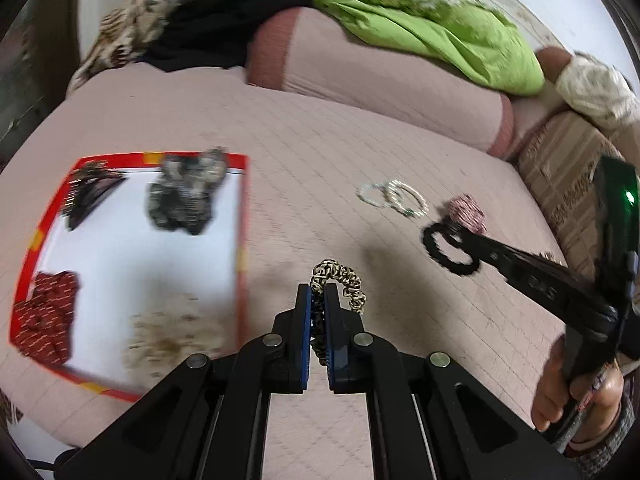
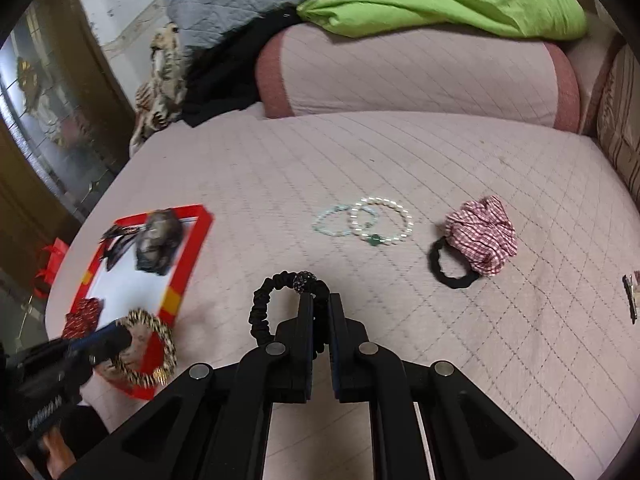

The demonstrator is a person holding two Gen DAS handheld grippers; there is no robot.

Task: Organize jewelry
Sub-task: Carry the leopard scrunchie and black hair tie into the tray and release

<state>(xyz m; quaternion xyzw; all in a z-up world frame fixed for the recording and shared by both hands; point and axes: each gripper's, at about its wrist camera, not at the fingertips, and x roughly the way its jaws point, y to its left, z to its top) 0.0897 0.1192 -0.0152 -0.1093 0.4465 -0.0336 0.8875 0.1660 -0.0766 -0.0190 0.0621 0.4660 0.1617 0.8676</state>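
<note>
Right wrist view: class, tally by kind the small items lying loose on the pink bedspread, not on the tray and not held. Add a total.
Bead bracelets: 2
Checked scrunchie: 1
Black hair tie: 1
Hair clip: 1
Total: 5

The right claw (image 2: 320,312) is clamped on a black scrunchie (image 2: 272,300) with a beaded knot, above the pink quilted bed (image 2: 460,360). Farther off lie two pearl bracelets (image 2: 366,220); to the right, a checked scrunchie (image 2: 482,234) overlaps a black hair tie (image 2: 450,272). At near left, the left claw (image 2: 120,336) holds a leopard-print scrunchie (image 2: 156,348) over the red-rimmed tray (image 2: 188,264).
</note>
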